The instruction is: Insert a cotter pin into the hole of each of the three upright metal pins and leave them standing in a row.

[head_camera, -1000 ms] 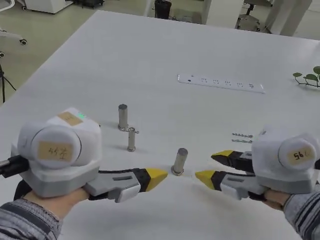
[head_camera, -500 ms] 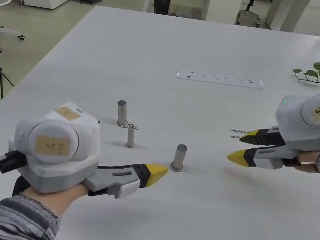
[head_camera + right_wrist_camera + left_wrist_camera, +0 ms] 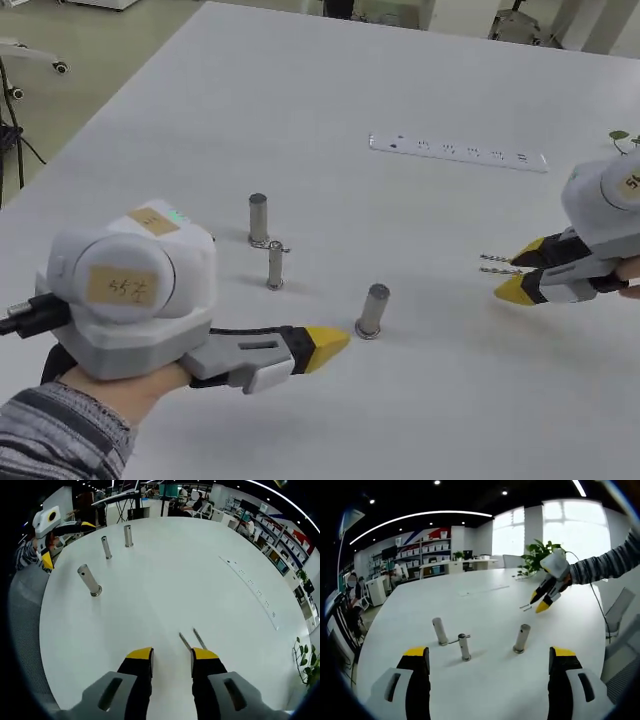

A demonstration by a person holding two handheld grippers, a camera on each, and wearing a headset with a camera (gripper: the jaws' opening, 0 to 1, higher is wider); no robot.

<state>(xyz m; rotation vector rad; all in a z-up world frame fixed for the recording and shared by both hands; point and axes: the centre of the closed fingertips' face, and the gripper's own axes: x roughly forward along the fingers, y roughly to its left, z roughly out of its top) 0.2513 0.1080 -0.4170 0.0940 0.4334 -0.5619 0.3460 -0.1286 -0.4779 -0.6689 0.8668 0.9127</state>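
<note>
Three upright metal pins stand on the white table: a far one [image 3: 258, 219], a middle one [image 3: 275, 266] with a cotter pin through its top, and a near bare one [image 3: 373, 311]. My left gripper [image 3: 322, 344] is open just left of the near pin, and its jaws frame the three pins [image 3: 464, 646] from a short distance. Two loose cotter pins [image 3: 495, 264] lie side by side at the right. There my right gripper [image 3: 521, 270] is open, its tips right beside those cotter pins [image 3: 192, 640], nothing held.
A white power strip [image 3: 458, 153] lies across the table beyond the pins. A small plant [image 3: 622, 138] sits at the far right edge. Bare tabletop [image 3: 430, 400] spreads between the near pin and the right gripper.
My right gripper has moved right and away from the near pin, over to the loose cotter pins. The left gripper has stayed beside the near pin. The camera shifted slightly.
</note>
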